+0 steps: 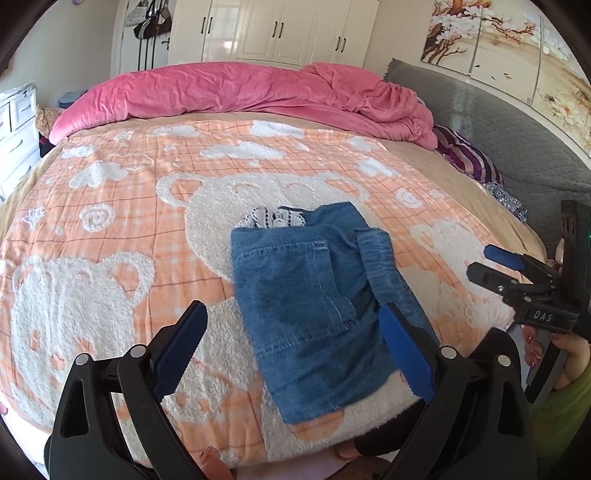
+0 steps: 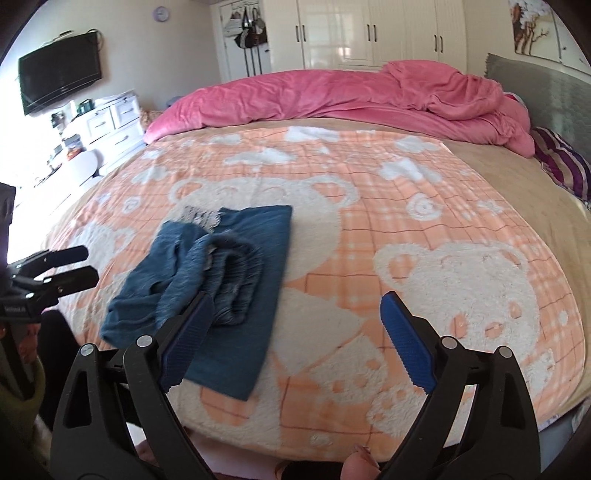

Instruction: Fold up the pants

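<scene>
Folded blue denim pants (image 1: 295, 288) lie in a compact bundle on the orange bear-pattern blanket (image 1: 110, 206) near the bed's front edge, with a bit of white patterned lining showing at the far end. My left gripper (image 1: 291, 310) hovers over the bundle, open, its blue pads wide on either side and not pressing the cloth. In the right wrist view the pants (image 2: 240, 236) sit to the left, waistband bunched on top. My right gripper (image 2: 297, 297) is open over bare blanket (image 2: 406, 221) just right of the pants and holds nothing. Each gripper shows at the other view's edge.
A crumpled pink duvet (image 1: 240, 92) runs along the bed's far side. A striped pillow (image 1: 469, 158) lies by the grey headboard (image 1: 517, 125). White wardrobes (image 1: 280, 29) stand behind. A white dresser (image 2: 110, 122) and wall TV (image 2: 59, 81) are at the left.
</scene>
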The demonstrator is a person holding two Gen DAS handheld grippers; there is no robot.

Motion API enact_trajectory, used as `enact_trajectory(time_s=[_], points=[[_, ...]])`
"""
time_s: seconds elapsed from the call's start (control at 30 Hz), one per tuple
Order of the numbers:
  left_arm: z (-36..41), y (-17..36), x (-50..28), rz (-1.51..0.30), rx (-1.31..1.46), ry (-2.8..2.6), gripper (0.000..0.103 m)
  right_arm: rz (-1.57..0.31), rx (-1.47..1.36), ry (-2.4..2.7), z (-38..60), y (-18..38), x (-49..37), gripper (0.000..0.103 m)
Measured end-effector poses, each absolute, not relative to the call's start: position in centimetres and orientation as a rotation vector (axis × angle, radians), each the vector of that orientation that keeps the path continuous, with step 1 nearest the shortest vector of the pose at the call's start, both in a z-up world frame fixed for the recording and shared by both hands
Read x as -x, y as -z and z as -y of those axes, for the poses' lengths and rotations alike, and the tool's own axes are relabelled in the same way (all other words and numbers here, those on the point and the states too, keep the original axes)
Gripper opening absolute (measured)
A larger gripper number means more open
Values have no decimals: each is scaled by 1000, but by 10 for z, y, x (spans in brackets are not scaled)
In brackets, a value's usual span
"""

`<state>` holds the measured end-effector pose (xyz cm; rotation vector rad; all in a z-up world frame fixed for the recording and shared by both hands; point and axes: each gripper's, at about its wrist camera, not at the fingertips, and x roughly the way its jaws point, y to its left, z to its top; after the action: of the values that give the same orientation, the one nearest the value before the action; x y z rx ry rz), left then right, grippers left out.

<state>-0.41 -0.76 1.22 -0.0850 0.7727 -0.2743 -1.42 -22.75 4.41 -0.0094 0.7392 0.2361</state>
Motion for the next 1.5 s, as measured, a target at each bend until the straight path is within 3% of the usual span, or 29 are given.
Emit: enact_trajectory(time_s=[0.33,0.5,0.73,0.87,0.97,1.0,1.23,1.33,1.4,1.5], points=[[-13,14,-36,-843,213,218,95,-855,-48,-335,212,-25,-30,86],[-10,35,-48,-875,216,217,95,-944,-55,-367,202,-1,-48,67],[-3,53,-59,-901,209,237,93,-1019,-179,-422,204,21,-72,56],[3,55,-62,-895,194,258,84,-1040,-209,-450,199,31,-81,51],[5,55,-63,-893,194,269,75,-1037,-245,-502,197,32,-82,34],[6,55,-63,-892,196,284,69,-1037,-247,-502,198,33,-83,35],[8,57,-66,-888,231,299,67,-1031,-268,-478,199,37,-84,38],[12,58,-67,-890,235,299,67,-1030,-257,-476,195,38,-86,34],[15,57,-67,-891,230,307,53,-1022,-250,-490,192,35,-84,23],[19,52,-62,-874,215,291,37,-985,-209,-480,186,27,-76,15]])
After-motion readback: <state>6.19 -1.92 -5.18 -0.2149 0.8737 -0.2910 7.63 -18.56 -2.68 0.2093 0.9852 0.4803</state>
